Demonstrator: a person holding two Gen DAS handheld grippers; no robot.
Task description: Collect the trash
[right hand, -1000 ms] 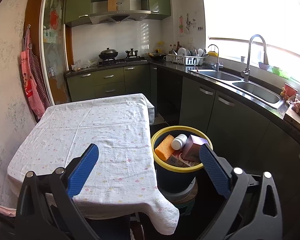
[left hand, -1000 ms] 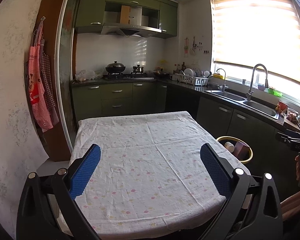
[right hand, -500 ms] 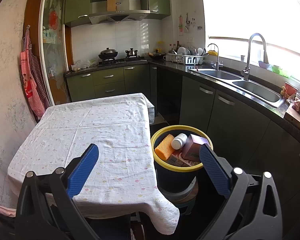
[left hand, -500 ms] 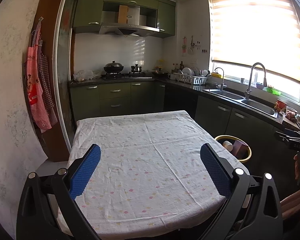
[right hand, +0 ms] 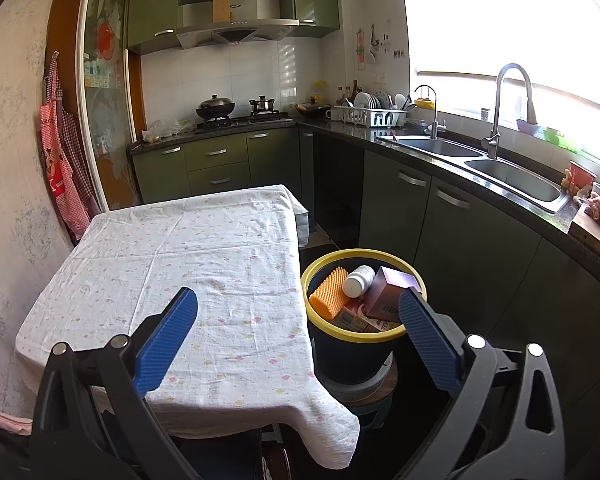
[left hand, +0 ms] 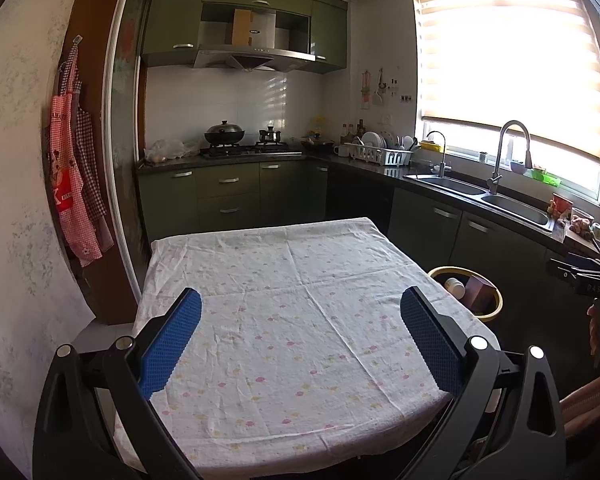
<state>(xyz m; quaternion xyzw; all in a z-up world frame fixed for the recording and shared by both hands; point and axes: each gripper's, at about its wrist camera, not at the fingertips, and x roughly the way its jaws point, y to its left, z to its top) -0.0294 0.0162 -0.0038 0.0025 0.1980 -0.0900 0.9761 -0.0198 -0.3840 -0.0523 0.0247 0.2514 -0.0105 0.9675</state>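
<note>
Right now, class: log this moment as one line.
left tongs: open | right tongs: open | tablecloth: bare | bin: sponge, bottle, boxes

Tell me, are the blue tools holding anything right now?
No. The left tool and the right tool are both open with nothing between their fingers. The trash already sits in the bin.

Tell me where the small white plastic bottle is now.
The small white plastic bottle lies inside the yellow-rimmed bin, right of the table, between an orange ridged piece and a purple box.
</note>
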